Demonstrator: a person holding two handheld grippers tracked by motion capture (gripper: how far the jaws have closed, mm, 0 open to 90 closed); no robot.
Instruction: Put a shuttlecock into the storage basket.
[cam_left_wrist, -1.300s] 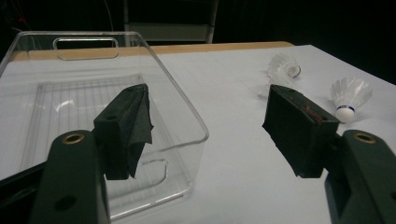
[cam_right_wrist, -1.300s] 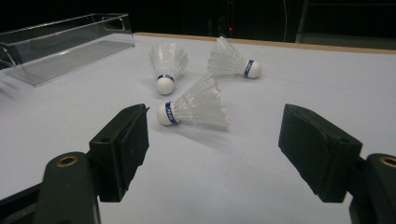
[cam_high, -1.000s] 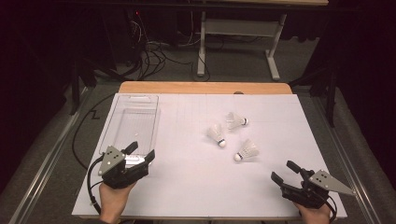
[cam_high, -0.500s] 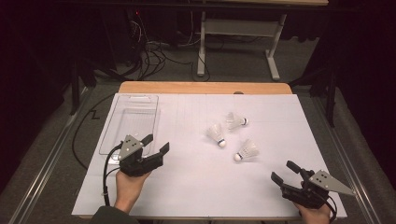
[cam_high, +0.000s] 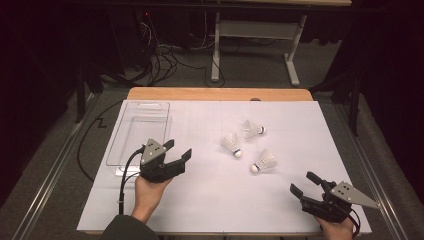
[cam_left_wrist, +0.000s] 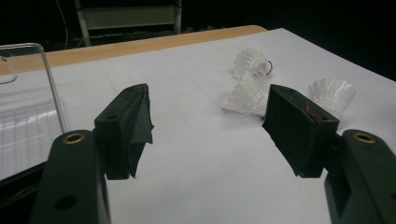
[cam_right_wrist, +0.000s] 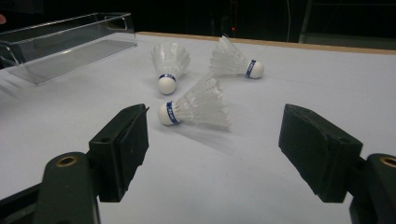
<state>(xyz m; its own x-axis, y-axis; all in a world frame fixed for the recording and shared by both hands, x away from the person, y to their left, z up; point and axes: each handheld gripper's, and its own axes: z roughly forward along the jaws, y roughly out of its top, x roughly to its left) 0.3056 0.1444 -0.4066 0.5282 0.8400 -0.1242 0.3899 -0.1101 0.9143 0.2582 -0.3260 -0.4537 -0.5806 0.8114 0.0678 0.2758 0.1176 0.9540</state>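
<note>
Jaws of the left gripper (cam_high: 176, 151) stand apart with nothing between them, just right of the clear rectangular plastic tray (cam_high: 131, 145) on the white paper-covered table (cam_high: 210, 200). Further right, mid-table, three white feathered shuttlecocks with blue-banded cork tips lie near one another: one (cam_high: 232, 145), one (cam_high: 252, 130) behind it, one (cam_high: 264, 161) nearest the right gripper (cam_high: 304, 183), whose jaws gape wide, grasping nothing.

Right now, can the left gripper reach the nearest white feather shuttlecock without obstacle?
Probably yes. The left gripper is open, and bare white table cover lies between it and the nearest white feather shuttlecock. The clear plastic tray sits aside.
</note>
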